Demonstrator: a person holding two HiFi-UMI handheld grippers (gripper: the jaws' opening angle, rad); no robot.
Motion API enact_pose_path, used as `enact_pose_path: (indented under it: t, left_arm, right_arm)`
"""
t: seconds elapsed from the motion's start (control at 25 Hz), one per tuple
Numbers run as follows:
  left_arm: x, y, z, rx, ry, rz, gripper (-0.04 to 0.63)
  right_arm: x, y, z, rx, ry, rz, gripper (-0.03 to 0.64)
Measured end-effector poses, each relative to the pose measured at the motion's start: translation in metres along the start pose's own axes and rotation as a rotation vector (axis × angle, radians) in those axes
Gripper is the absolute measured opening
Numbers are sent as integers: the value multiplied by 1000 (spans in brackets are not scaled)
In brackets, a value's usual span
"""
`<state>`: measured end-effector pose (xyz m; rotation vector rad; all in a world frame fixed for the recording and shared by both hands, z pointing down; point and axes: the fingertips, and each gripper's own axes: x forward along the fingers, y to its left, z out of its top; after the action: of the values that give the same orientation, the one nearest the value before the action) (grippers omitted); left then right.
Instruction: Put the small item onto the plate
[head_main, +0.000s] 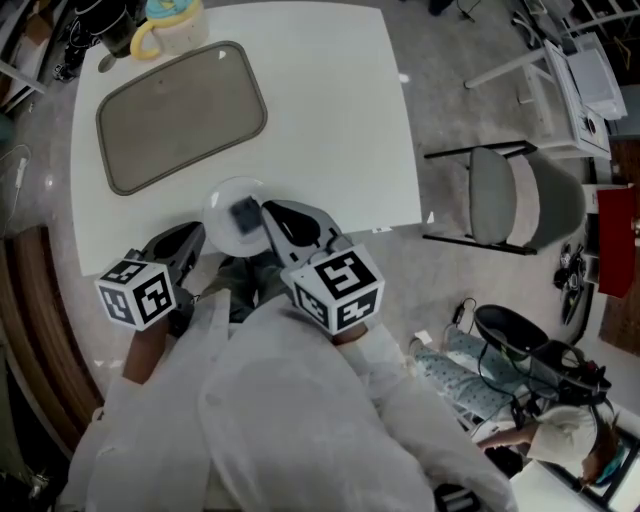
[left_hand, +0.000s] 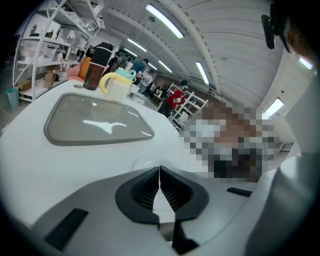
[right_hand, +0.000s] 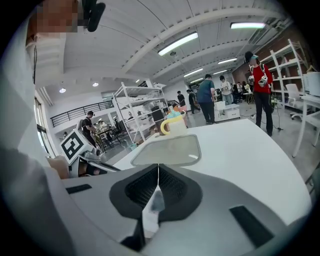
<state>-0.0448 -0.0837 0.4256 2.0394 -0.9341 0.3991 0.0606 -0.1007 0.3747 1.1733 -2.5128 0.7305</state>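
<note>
White table (head_main: 330, 120) holds a small round plate (head_main: 222, 205); on it lies the dark small item (head_main: 246, 212). Just beside, the right gripper (head_main: 266, 210) is closed and empty, like the left gripper (head_main: 197, 232). Placing looks finished; next, withdraw gently.

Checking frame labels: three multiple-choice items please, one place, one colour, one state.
1. Where is the small dark item? A on the tray; B on the plate; C on the chair.
2. The cup handle's colour? A yellow; B red; C black.
3. The left gripper jaws? A wide apart; B together; C clamped on the cup.
Answers: 1 B, head view shows it lying on the white plate; 2 A, yellow in both gripper views; 3 B, its own view shows the jaws meeting, nothing between.
</note>
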Motion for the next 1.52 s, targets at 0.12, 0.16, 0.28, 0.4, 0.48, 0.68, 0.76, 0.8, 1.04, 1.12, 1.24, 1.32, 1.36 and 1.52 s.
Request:
enact_pose_path:
  t: [0.12, 0.16, 0.28, 0.4, 0.48, 0.68, 0.76, 0.8, 1.04, 1.12, 1.24, 1.32, 1.36, 1.52]
  left_arm:
    - [2, 8, -2, -20, 25, 9, 15]
    - [3, 11, -4, -27, 31, 11, 15]
    - [3, 17, -10, -47, 45, 29, 15]
    - [1, 26, -16, -79, 50, 48, 15]
    - [2, 30, -19, -103, 55, 47, 15]
    - [3, 34, -32, -123, 89, 56, 15]
    - [5, 34, -38, -134, 105, 53, 15]
    - [6, 35, -41, -139, 114, 53, 15]
    - [14, 32, -54, -178, 151, 46, 17]
    - [17, 32, -57, -194, 157, 40, 17]
    - [19, 35, -62, -208, 166, 40, 17]
    - [20, 37, -66, -211, 169, 41, 17]
    - [20, 38, -68, -211, 170, 40, 17]
    - [20, 39, -71, -211, 175, 36, 17]
  right_arm:
    - [4, -6, -2, 9, 12, -3, 17]
    - [6, -7, -4, 14, 17, -3, 17]
    - [9, -9, -9, 29, 32, -4, 17]
    - [12, -9, -14, 45, 45, -8, 17]
    - [14, -11, -17, 49, 53, -14, 17]
    - [12, -17, -28, 74, 80, -28, 17]
    - [12, -18, -33, 83, 93, -29, 17]
    - [12, -19, -36, 87, 100, -27, 17]
    - [14, -20, -52, 107, 146, -11, 17]
    - [15, -21, -56, 108, 155, -9, 17]
    - [16, -23, -63, 97, 171, -14, 17]
    - [16, -24, -69, 95, 185, -16, 17]
    - [16, -23, -73, 95, 193, -15, 17]
    - [16, -22, -83, 107, 216, -6, 17]
